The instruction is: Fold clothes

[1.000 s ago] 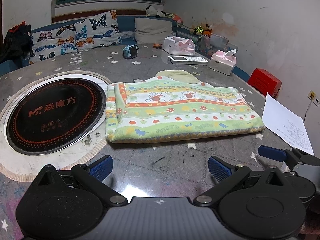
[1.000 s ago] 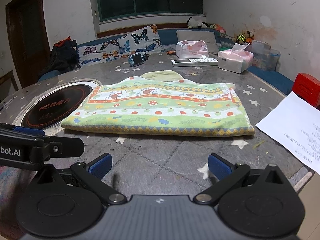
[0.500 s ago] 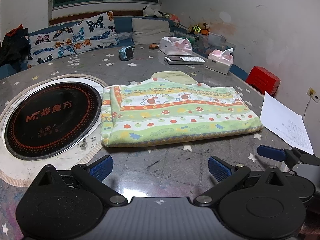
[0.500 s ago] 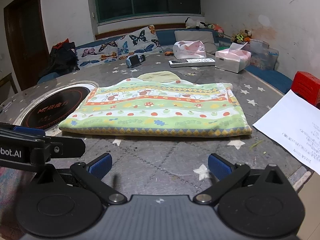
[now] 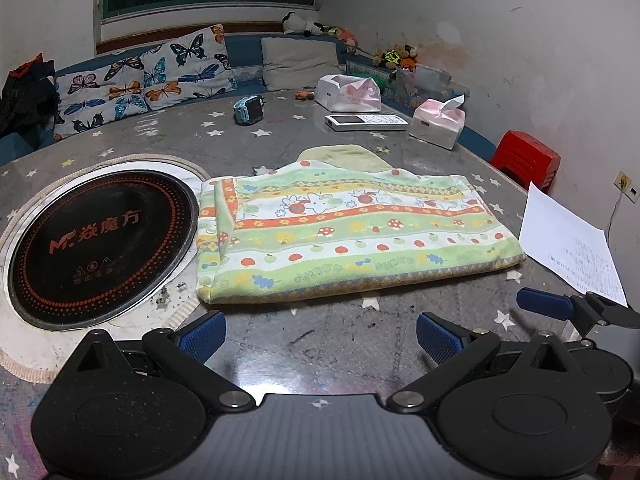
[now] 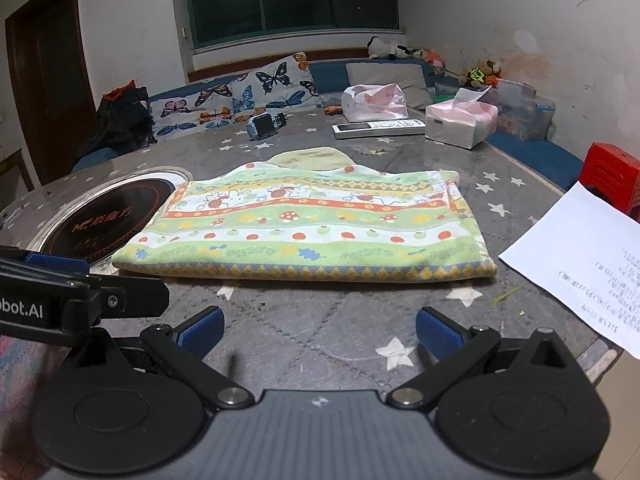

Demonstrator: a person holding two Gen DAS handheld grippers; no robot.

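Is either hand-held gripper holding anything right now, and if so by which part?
Nothing is held. The left hand-held gripper and right hand-held gripper are both open, short of the folded cloth on the table.

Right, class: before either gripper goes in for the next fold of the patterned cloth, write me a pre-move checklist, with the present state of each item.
1. Left gripper open and empty: ok, jaws stand wide apart.
2. Right gripper open and empty: ok, jaws wide apart.
3. Patterned cloth lying flat, already folded into a rectangle: ok.
4. Near edge of the cloth free of both grippers: ok, bare table shows between.
5. Sheet of paper out of the fold path: ok, it lies apart, right of the cloth.
6. Cloth clear of the round cooktop: not ok, its left end lies on the white rim.
7. Layers aligned underneath: cannot tell.
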